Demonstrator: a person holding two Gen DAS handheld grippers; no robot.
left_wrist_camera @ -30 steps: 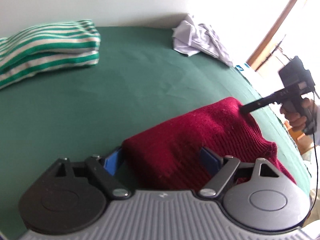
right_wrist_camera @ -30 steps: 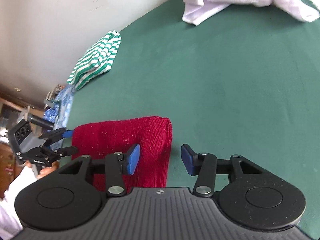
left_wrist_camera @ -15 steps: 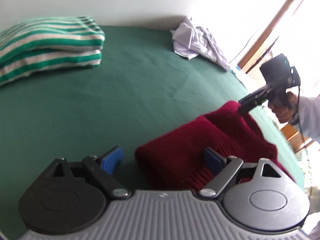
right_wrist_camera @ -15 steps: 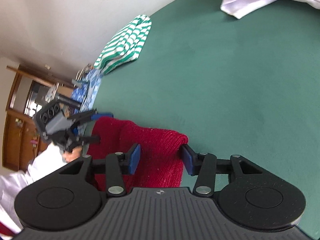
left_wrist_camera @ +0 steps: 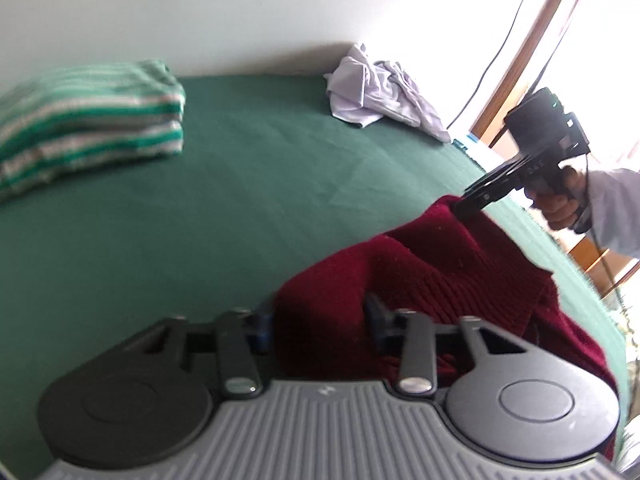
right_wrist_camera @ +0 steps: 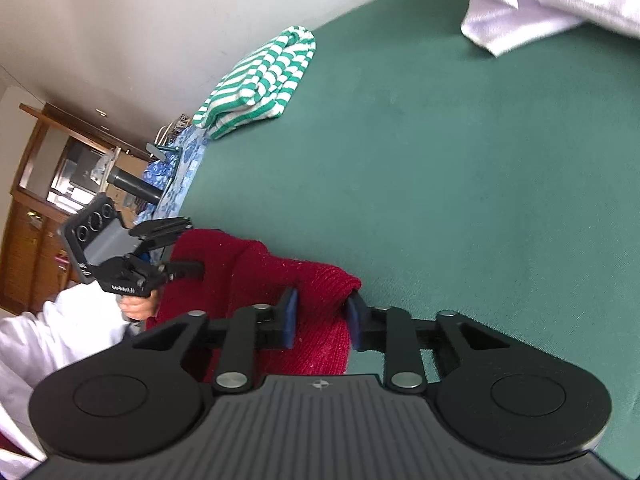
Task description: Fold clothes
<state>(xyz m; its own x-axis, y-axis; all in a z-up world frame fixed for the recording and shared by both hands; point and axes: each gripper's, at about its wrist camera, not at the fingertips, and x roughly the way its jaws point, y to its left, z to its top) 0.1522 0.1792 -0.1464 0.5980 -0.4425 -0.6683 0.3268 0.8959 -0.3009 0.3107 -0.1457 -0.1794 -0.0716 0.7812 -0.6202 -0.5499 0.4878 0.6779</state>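
A dark red knit sweater lies bunched on the green table cover. My left gripper has one folded corner of it between its closing jaws, and both blue pads press into the knit. In the same view my right gripper pinches the far corner, which is pulled up into a peak. In the right wrist view the sweater fills the closing jaws of my right gripper, pads touching it on both sides. My left gripper grips the opposite corner there, held in a hand.
A folded green-and-white striped garment sits at the far left by the wall. A crumpled white garment lies at the far right. Beyond the table's left edge are a blue patterned cloth and a wooden cabinet.
Both grippers have closed from wide open onto the sweater's corners. The knit has bunched and risen between them, and the right gripper has rolled.
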